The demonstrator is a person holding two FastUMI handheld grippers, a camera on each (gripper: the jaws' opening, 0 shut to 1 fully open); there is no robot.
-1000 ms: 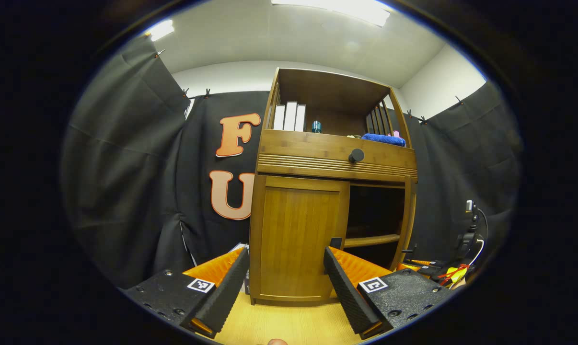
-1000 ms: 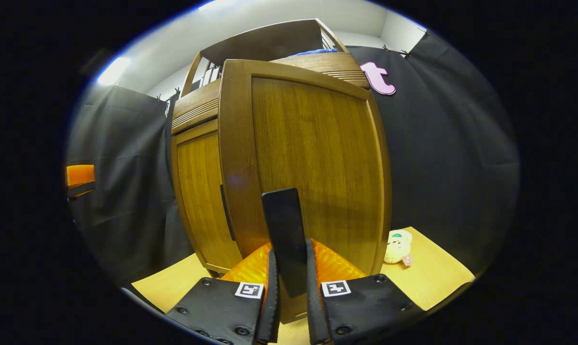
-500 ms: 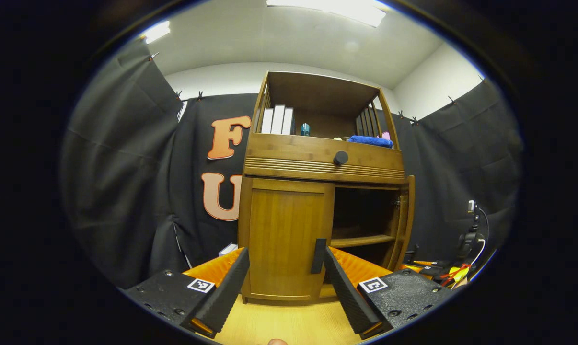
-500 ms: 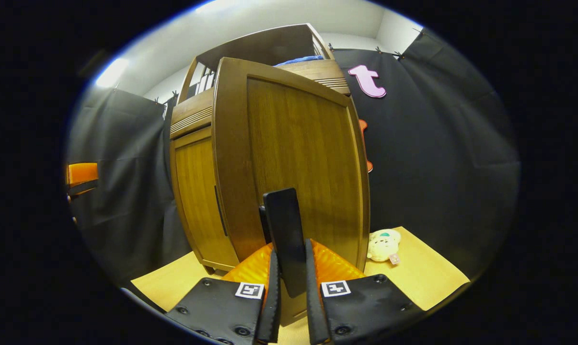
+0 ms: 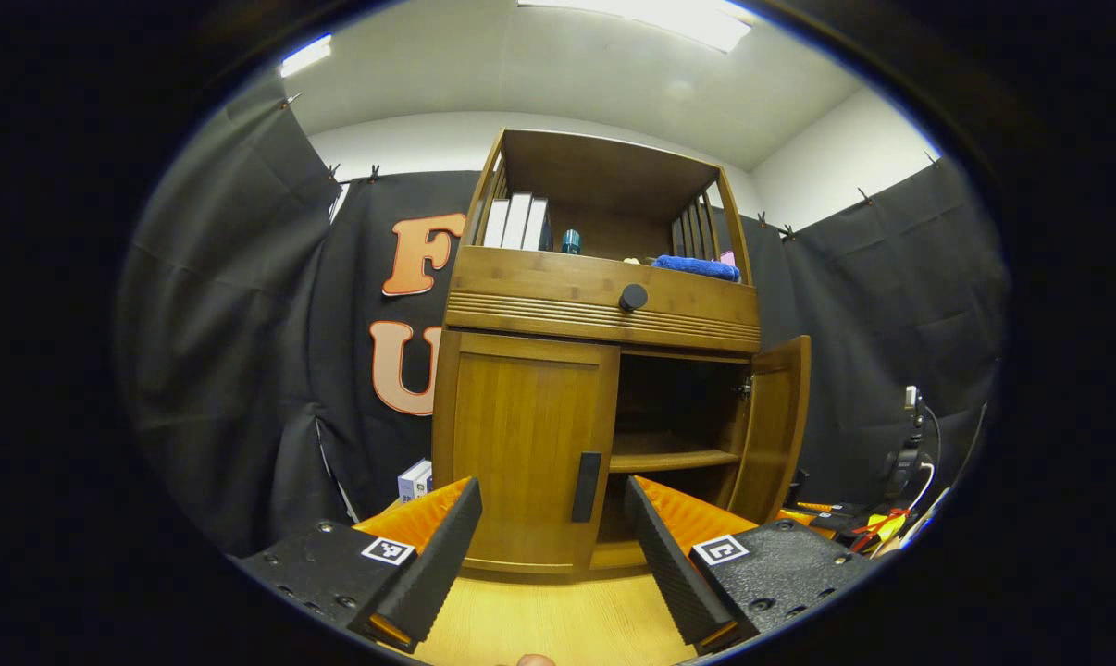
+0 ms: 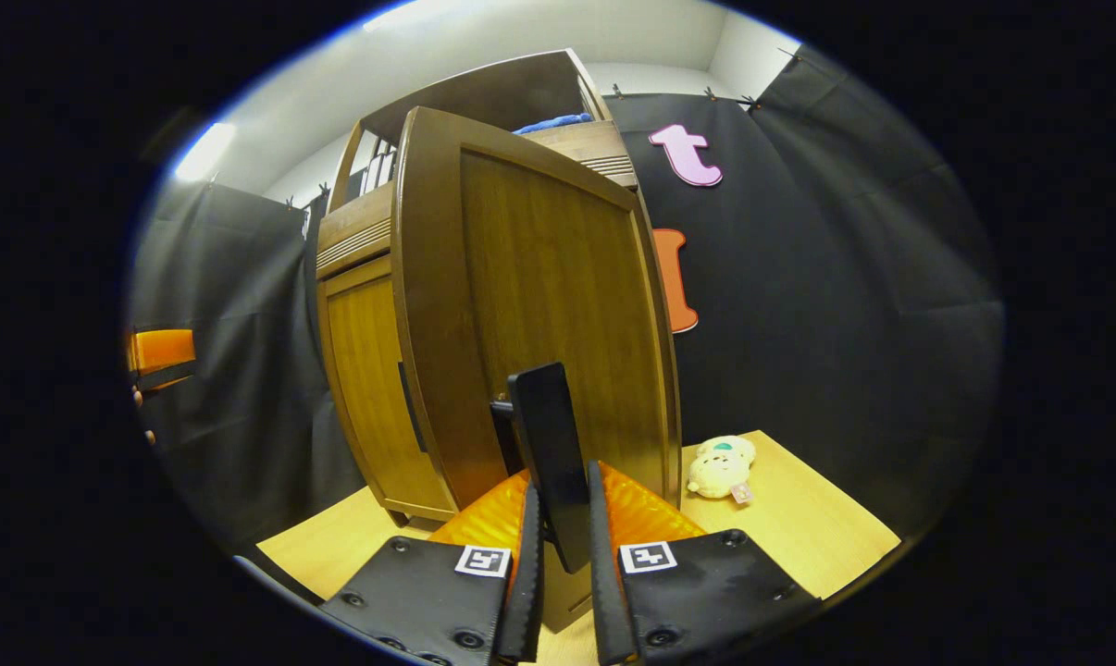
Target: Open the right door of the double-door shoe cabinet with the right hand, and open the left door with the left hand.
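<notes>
A brown wooden shoe cabinet (image 5: 604, 310) stands on the table. Its left door (image 5: 521, 453) is closed, and that door's black handle (image 5: 586, 487) lies ahead between the fingers of my open left gripper (image 5: 551, 499), a short way off. The right door (image 5: 773, 425) stands swung wide, baring the inner shelf (image 5: 671, 458). In the right gripper view the right door (image 6: 539, 296) is close in front, and my right gripper (image 6: 558, 504) is shut on its black handle (image 6: 547, 444). The left gripper (image 6: 160, 351) shows as an orange shape at the far left.
A pale plush toy (image 6: 720, 467) lies on the wooden table (image 6: 799, 527) beside the open door. Books (image 5: 516, 222) and a blue towel (image 5: 697, 266) sit on the top shelf above a drawer knob (image 5: 632, 297). A small box (image 5: 415, 479) and cables (image 5: 877, 527) flank the cabinet.
The right door has swung further open with my right gripper holding its handle. The left gripper has shifted right, so the left door's handle now lies between its open fingers.
</notes>
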